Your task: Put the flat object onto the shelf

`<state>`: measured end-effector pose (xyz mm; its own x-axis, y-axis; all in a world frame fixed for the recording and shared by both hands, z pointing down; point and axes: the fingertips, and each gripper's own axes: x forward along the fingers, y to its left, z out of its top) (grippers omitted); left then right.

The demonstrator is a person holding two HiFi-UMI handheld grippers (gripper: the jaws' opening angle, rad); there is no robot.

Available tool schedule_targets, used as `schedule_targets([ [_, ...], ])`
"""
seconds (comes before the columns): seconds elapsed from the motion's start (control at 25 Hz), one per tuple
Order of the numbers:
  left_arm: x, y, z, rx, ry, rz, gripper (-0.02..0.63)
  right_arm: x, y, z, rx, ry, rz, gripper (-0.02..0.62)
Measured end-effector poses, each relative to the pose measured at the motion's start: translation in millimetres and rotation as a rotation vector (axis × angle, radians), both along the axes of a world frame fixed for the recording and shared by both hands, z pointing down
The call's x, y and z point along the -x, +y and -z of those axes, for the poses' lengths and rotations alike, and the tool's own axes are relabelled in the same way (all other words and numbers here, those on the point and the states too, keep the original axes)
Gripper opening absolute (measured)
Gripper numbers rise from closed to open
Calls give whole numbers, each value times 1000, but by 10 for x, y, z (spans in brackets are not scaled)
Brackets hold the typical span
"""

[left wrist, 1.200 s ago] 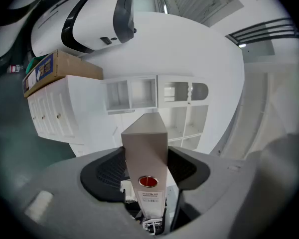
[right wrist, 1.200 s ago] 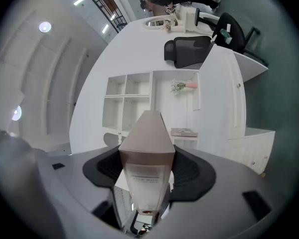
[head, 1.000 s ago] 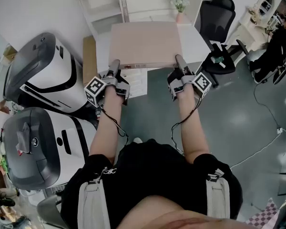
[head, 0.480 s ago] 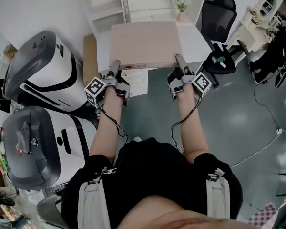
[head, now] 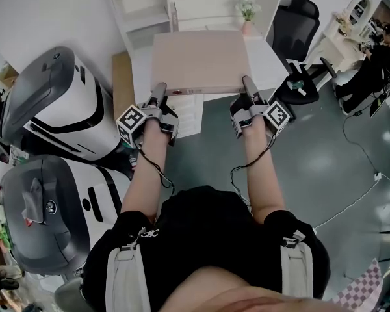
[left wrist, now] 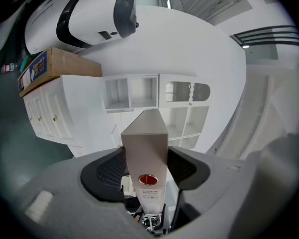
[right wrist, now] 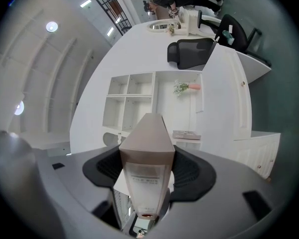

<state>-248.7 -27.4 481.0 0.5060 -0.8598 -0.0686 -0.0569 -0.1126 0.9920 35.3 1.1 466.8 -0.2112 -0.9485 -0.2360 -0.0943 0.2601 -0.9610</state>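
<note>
You hold a flat, rectangular file box (head: pixel 200 60) level between both hands, its pale pinkish-beige faces smooth and matte. The left tongs (head: pixel 158 91) are clamped on its near left corner and the right tongs (head: pixel 248 84) on its near right corner. In each gripper view the dark ribbed pads press against the box's two broad faces, and its narrow edge stands upright between them. The edge seen from the left gripper carries a round, red-lined finger hole above a white label. The edge seen from the right gripper carries a printed label.

The box hangs over a white desk (head: pixel 268 52), short of the shelf (head: pixel 149 8). The shelf is a white unit of open, square-edged compartments against the wall at the desk's far edge. A small vase of flowers (head: pixel 246 10) stands by the shelf's right part, beyond the box's far right corner. Printed papers (head: pixel 190 112) show just below the box's near edge, between the two tongs.

A black office chair (head: pixel 294 19) sits off the desk's right edge, and a brown cardboard box (head: pixel 122 77) lies along its left edge. Two large white-and-grey machines (head: pixel 52 106) fill the floor to your left. A seated person (head: pixel 377 51) is at the far right.
</note>
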Motion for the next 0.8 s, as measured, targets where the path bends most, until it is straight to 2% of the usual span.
schedule_targets([
  [0.36, 16, -221, 3, -4, 17, -58, 264, 41, -99, 61, -10, 18, -51, 279],
  [0.8, -134, -711, -9, -16, -1, -54, 264, -137, -642, -23, -22, 2, -44, 279],
])
